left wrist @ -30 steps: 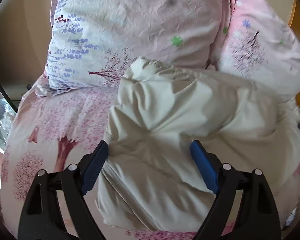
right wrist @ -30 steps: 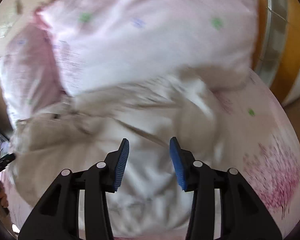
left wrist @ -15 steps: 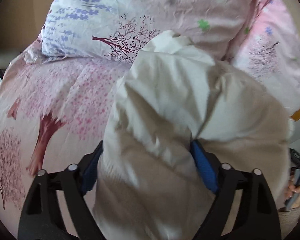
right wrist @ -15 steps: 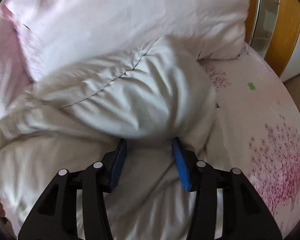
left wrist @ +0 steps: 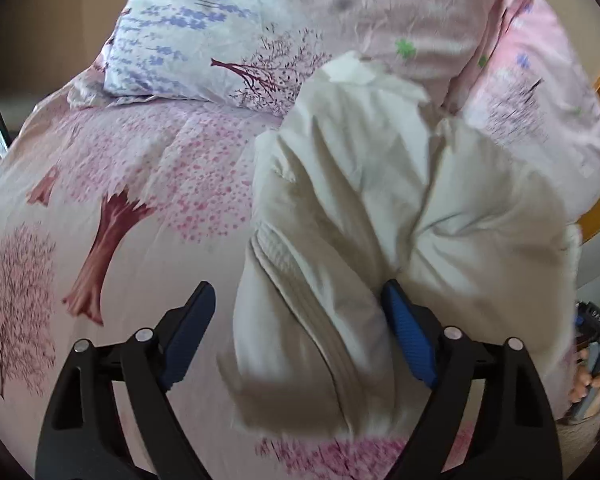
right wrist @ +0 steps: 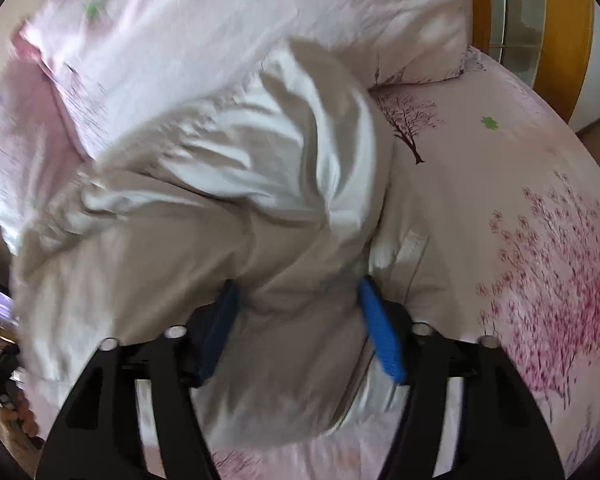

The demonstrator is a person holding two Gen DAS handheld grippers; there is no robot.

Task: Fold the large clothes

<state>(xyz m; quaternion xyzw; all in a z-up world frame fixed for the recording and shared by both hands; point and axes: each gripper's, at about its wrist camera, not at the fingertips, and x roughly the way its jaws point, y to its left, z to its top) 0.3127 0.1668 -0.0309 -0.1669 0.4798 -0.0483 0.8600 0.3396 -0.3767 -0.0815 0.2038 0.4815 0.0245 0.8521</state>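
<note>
Looking along your left gripper (left wrist: 298,334), you see the cream garment (left wrist: 380,216) bunched on the bed (left wrist: 148,184), its near edge lying between the blue fingers (left wrist: 410,340), which stand wide apart; the right-hand pad touches the cloth while the left-hand one sits over bare pink sheet, so nothing is pinched. Only this view shows the lavender-printed pillow (left wrist: 204,40) behind the garment and, at the far right edge, part of a hand around a dark handle, too cut off to read. Your right gripper (right wrist: 300,328) shows what the left cannot: a puffed fold of the garment (right wrist: 260,184) bulging between its fingers (right wrist: 380,340), both pads pressed against the fabric with a wide gap, so you cannot tell whether it is truly gripping. This view alone shows the wooden headboard (right wrist: 560,32) and a pale pink pillow (right wrist: 260,12) behind the heap. Motion blur smears the cloth's left side here, and its lower edge is hidden behind the black arms.
</note>
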